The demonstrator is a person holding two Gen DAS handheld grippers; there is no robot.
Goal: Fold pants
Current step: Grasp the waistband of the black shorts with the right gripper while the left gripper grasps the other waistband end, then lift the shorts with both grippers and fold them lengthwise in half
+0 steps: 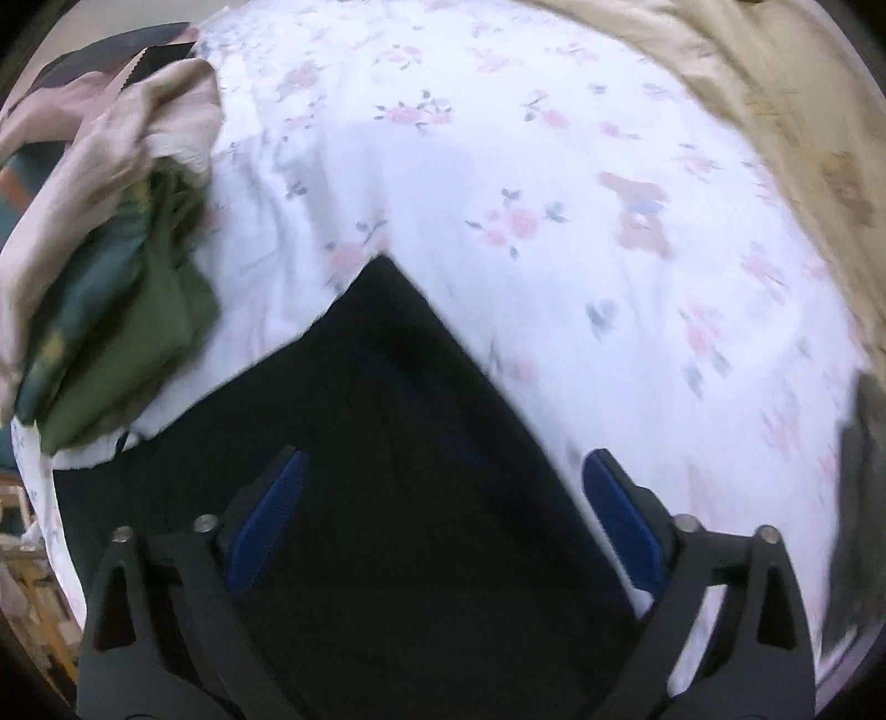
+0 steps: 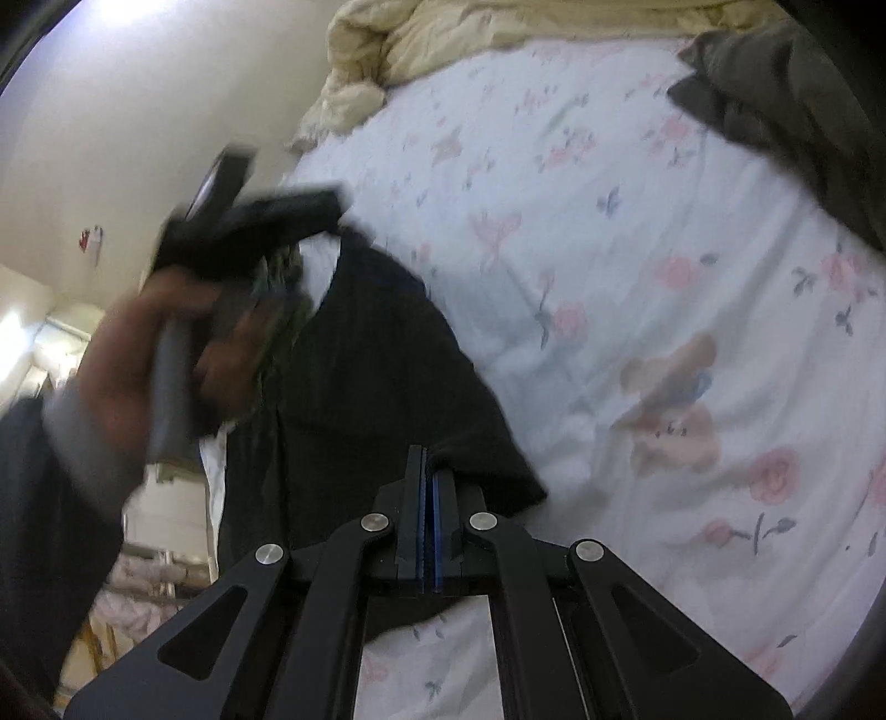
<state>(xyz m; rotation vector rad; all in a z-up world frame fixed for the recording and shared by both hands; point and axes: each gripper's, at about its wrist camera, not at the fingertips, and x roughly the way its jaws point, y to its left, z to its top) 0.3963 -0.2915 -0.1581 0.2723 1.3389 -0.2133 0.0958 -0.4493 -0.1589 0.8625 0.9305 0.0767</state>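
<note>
Black pants lie on a white floral bed sheet, one corner pointing away from me. My left gripper is open above the pants, blue pads spread wide, holding nothing. In the right wrist view my right gripper is shut on the near edge of the black pants. The left gripper shows there, blurred, in the person's hand above the pants' far end.
A pile of beige and green clothes lies at the left of the bed. A cream duvet is bunched at the far end. A dark grey garment lies at the right. A wall runs along the left.
</note>
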